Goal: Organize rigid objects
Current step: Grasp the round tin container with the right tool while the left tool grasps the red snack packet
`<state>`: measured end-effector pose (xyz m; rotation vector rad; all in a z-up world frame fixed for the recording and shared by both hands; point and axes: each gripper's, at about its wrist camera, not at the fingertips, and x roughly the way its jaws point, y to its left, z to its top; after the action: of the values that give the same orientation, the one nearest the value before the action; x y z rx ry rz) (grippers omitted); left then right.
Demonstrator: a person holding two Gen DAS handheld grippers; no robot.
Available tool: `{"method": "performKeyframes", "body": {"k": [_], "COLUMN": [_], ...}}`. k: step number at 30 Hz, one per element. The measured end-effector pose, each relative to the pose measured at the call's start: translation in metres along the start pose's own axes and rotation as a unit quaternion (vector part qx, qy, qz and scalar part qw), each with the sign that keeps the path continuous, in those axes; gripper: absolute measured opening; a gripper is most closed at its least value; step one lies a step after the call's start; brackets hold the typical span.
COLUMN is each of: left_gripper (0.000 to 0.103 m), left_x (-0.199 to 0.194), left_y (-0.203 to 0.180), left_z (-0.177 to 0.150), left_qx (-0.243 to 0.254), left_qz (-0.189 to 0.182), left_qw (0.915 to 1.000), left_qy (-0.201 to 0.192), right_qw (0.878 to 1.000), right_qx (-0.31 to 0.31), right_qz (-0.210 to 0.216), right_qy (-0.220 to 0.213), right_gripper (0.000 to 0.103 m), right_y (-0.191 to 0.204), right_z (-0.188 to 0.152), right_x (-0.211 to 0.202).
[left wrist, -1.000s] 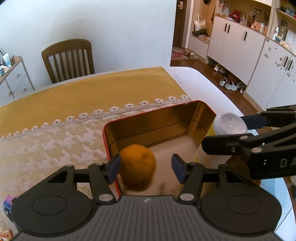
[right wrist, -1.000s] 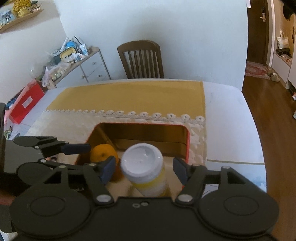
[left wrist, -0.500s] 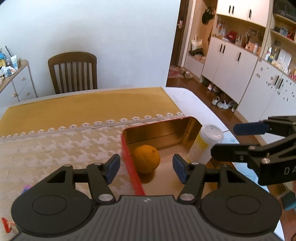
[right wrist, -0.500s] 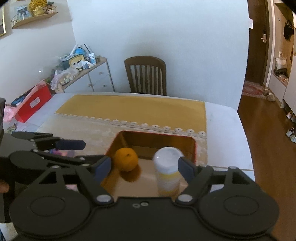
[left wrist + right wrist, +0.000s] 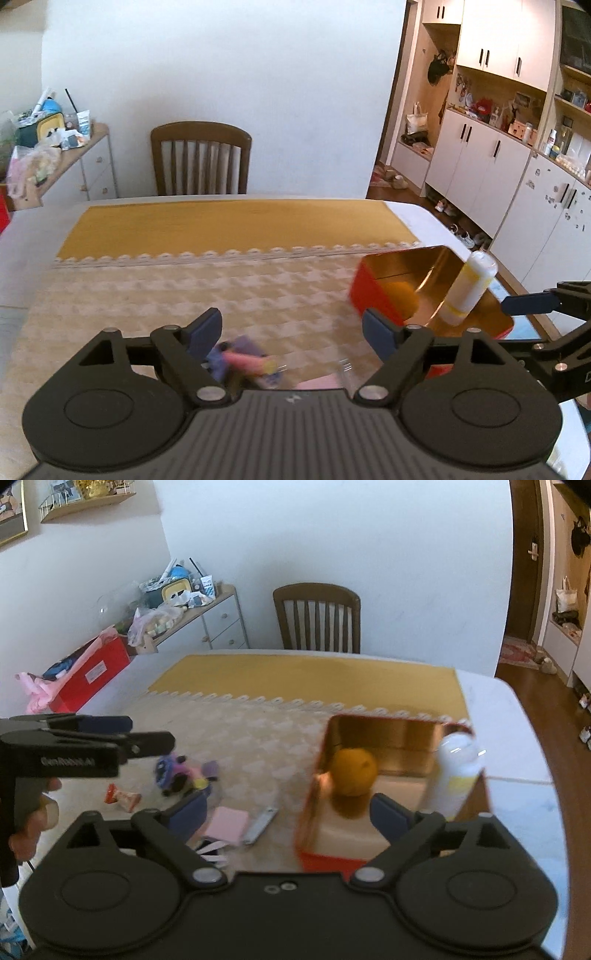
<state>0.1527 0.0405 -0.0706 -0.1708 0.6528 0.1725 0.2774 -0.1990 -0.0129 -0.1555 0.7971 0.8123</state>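
Observation:
A red tin with a gold inside [image 5: 373, 291] [image 5: 384, 731] sits at the table's right side. In it are an orange [image 5: 400, 297] [image 5: 352, 771] and a white bottle with a yellow label [image 5: 467, 288] [image 5: 454, 771], standing upright. My left gripper [image 5: 291, 332] is open and empty above a purple and pink toy [image 5: 243, 360] [image 5: 177, 771]. My right gripper [image 5: 288, 812] is open and empty, near the tin's front left edge. A pink pad [image 5: 227, 821], a metal nail clipper [image 5: 260, 825] and a red-white wrapped candy [image 5: 123, 797] lie on the cloth.
A beige patterned cloth [image 5: 184, 288] and a yellow runner [image 5: 229, 221] cover the table. A wooden chair [image 5: 201, 158] stands at the far side. A cluttered dresser [image 5: 192, 616] is at the far left. White cupboards [image 5: 498, 166] line the right wall.
Both grippers have pulled back and swung left, away from the tin. The orange and the bottle stay in the tin. The toy and small items on the cloth have come into view.

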Motion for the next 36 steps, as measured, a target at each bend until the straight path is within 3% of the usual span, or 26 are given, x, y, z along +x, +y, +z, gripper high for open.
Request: {"method": "performKeyframes", "body": {"k": [10,17,23,29,34,36], "left_gripper": [0.084,0.084,0.084,0.084,0.083,0.078], "left_x": [-0.007,0.006,0.026,0.037,0.038,0.038], "left_y": [0.074,0.113,0.131,0.137,0.138,0.139], "left_z": [-0.028,-0.062,-0.083,-0.091,-0.093,-0.093], "left_qx": [0.001,-0.01,-0.015,-0.024,-0.034,-0.037], "left_qz": [0.017,0.03,0.034,0.025,0.013,0.01], "left_qw": [0.9996,0.9971,0.9944,0.9943,0.9946,0.9949], "left_qy": [0.021,0.069,0.099,0.101,0.097,0.093], "right_qw": [1.0,0.999,0.997,0.996,0.995,0.995], "right_qx": [0.008,-0.011,-0.026,-0.036,-0.034,-0.032], "right_qz": [-0.006,-0.01,-0.015,-0.022,-0.025,-0.023], "right_qy": [0.014,0.046,0.07,0.084,0.091,0.093], "right_gripper": [0.103,0.103,0.103,0.102,0.094,0.091], "right_y": [0.063,0.102,0.123,0.132,0.132,0.132], "right_z": [-0.023,-0.034,-0.037,-0.037,-0.036,-0.035], "right_x": [0.03,0.064,0.085,0.099,0.108,0.11]}}
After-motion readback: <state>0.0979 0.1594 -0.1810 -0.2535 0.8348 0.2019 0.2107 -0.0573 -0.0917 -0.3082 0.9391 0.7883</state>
